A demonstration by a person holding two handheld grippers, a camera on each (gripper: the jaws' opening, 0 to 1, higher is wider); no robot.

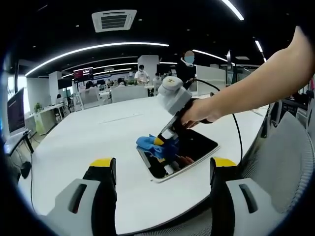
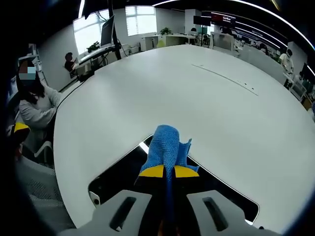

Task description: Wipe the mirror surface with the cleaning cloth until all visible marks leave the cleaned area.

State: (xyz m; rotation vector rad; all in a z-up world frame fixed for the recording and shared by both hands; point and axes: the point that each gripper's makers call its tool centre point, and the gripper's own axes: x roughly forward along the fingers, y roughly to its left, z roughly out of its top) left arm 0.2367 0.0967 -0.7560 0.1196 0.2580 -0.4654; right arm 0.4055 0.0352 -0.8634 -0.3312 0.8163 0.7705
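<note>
Right tongs [image 2: 169, 171] clamp the blue cloth [image 2: 165, 143] at twelve o'clock, pressed onto the mirror [image 2: 118, 169]; left tongs [image 1: 162, 169] gape wide over the bench [image 1: 88, 137].

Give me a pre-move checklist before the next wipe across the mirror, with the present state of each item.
1. Right gripper shut on the blue cloth: ok.
2. Cloth over the mirror, near one end: ok.
3. Cloth pressed flat on the glass: cannot tell.
4. Left gripper open and held back off the mirror: ok.
5. Mirror lying flat on the white table, whole frame in the left gripper view: ok.
6. Marks left on the glass: cannot tell; dark reflections hide them.
</note>
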